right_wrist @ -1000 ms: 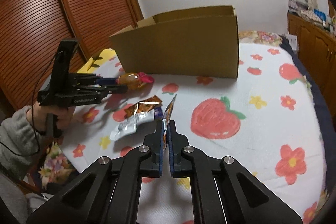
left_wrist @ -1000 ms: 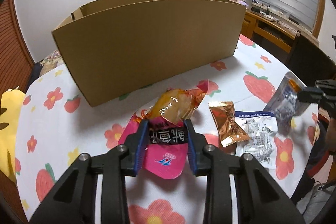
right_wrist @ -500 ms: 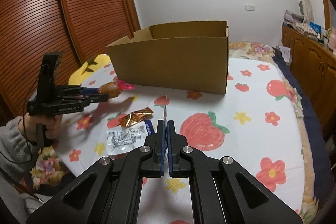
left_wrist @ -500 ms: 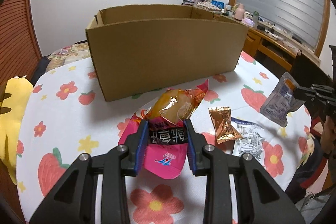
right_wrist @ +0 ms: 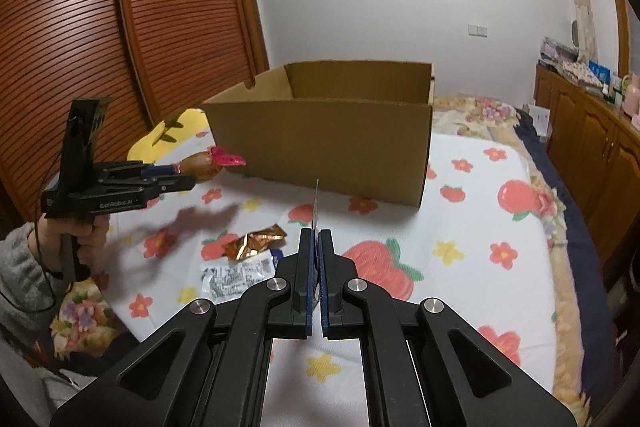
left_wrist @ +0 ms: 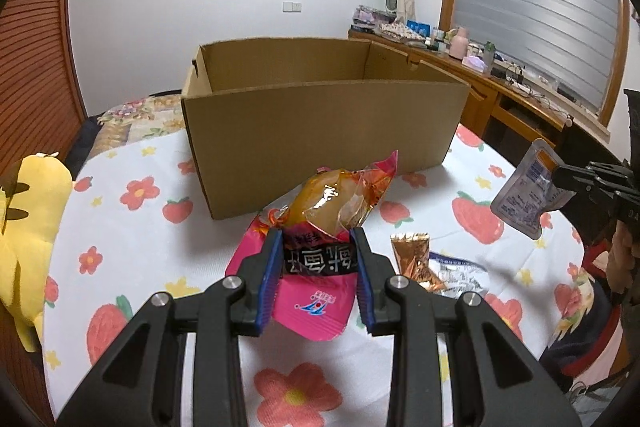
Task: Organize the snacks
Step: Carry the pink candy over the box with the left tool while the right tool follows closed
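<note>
My left gripper (left_wrist: 318, 243) is shut on a pink snack packet (left_wrist: 320, 267) with a clear window, held above the bed in front of the open cardboard box (left_wrist: 320, 131). It also shows in the right wrist view (right_wrist: 208, 165). My right gripper (right_wrist: 316, 239) is shut on a flat silver packet (right_wrist: 316, 203), seen edge-on; that packet shows in the left wrist view (left_wrist: 524, 195). A copper foil packet (left_wrist: 416, 259) and a white printed packet (left_wrist: 460, 275) lie on the sheet.
The bed sheet (right_wrist: 480, 267) has strawberry and flower prints. A yellow plush toy (left_wrist: 24, 227) lies at the left edge. A wooden desk (left_wrist: 512, 99) with bottles stands at the right. Slatted wardrobe doors (right_wrist: 100, 47) are behind the left hand.
Both grippers have risen with their packets; the box's open top and inside now show. The packets on the sheet have not moved.
</note>
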Demonstrator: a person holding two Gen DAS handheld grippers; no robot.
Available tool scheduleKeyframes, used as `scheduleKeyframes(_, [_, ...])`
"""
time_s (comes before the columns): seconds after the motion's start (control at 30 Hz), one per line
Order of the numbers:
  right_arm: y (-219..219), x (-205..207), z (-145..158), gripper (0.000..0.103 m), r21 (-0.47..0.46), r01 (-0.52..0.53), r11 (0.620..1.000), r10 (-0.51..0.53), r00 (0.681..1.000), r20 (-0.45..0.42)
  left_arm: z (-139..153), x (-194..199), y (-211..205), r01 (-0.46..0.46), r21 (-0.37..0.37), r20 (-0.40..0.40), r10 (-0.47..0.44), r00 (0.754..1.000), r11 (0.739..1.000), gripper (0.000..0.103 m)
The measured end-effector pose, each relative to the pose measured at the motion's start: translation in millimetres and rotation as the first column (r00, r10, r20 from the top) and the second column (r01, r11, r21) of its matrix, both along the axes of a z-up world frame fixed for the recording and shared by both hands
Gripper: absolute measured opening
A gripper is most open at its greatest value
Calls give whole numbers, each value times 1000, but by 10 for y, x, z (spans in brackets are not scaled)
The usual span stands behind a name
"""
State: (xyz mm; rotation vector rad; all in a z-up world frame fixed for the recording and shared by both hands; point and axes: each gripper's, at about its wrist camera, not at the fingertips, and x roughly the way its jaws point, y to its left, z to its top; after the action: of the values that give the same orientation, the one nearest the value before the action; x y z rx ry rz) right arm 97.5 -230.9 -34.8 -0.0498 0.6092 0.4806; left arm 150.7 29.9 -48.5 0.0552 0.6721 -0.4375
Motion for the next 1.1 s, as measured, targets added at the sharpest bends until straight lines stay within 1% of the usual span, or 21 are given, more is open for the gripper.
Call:
scheduleKeyframes(0.17, [12,39,149,0,-14,-5,1000,6,999,35,137,-5,-6,-8,-20,31,9,999,1000,31])
scheduleKeyframes(0.33, [36,103,345,0,-34,-8,999,11,996,86,338,54,-17,-11,-41,69,14,998,999,31])
scheduleKeyframes(0.57, [115,254,698,0,-68,-14,998,26,985,172,589,233,-54,-20,-55,117,26,993,998,31])
scheduleKeyframes(0.77, [233,439,909,0,-91,-21,996,40,975,217,775,408,-68,-38,-63,154,47,987,997,31])
scheduleKeyframes(0.97, [371,629,977,0,-123,-23,992,52,970,236,885,625,-40,-66,-64,175,77,982,996,31])
scheduleKeyframes(1.1, [465,793,997,0,-150,-13,989,49,969,240,908,759,-23,-76,-61,171,86,982,995,32])
